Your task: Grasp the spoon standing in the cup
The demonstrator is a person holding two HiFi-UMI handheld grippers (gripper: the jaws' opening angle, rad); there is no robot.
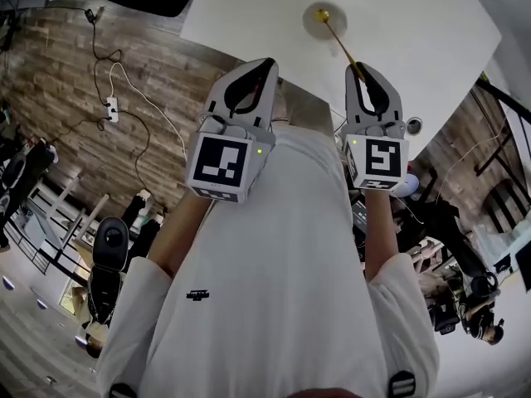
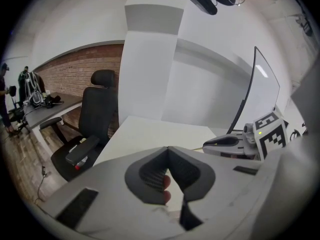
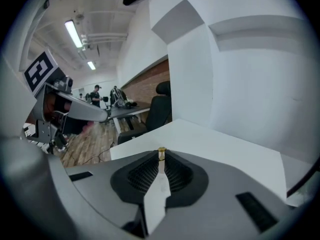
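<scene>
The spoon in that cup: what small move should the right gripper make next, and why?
Probably a gentle lift along the handle's line. The right gripper looks shut on the handle end of the gold spoon, whose other end sits in the cup. Pulling sideways might tip the cup.

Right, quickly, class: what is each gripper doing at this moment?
Left gripper: closed, holding nothing.
Right gripper: closed on the spoon handle.
</scene>
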